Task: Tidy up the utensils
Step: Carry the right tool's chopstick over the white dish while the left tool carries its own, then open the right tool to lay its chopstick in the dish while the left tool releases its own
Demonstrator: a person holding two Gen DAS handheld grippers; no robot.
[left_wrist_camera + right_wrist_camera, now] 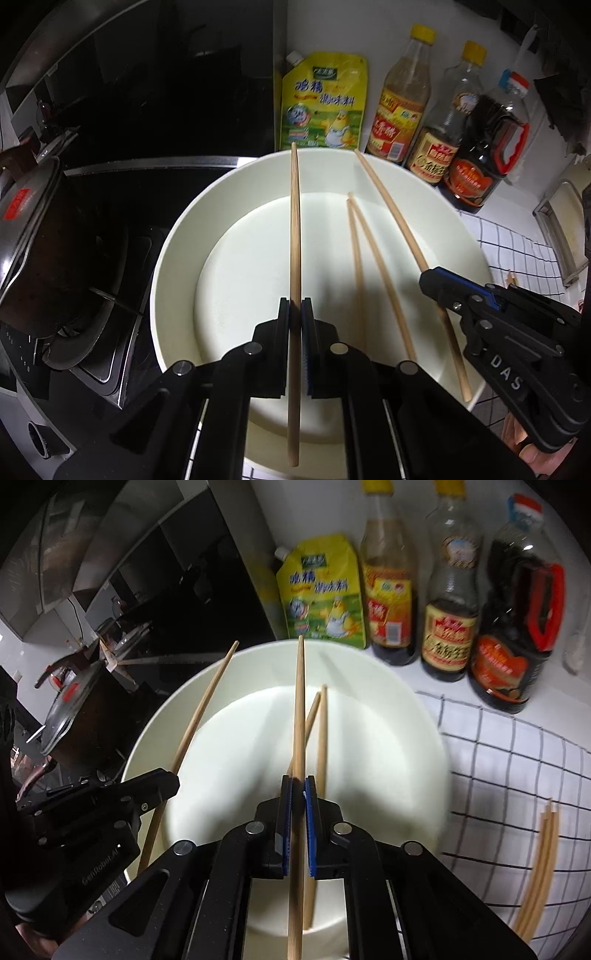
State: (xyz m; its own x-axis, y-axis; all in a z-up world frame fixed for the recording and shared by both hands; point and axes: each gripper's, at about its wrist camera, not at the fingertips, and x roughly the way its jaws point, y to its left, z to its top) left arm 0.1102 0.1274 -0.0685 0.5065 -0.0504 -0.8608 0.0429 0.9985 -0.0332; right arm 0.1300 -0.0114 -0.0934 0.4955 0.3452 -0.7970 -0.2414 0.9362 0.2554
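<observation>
A large white bowl sits on the counter, also in the right wrist view. My left gripper is shut on one wooden chopstick held above the bowl. My right gripper is shut on another chopstick above the bowl; it shows in the left wrist view with its chopstick. Two more chopsticks lie inside the bowl, also seen from the right wrist. My left gripper and its chopstick show at the left of the right wrist view.
A yellow seasoning pouch and three sauce bottles stand behind the bowl. A pot with a glass lid sits on the stove at left. A checked cloth at right holds several chopsticks.
</observation>
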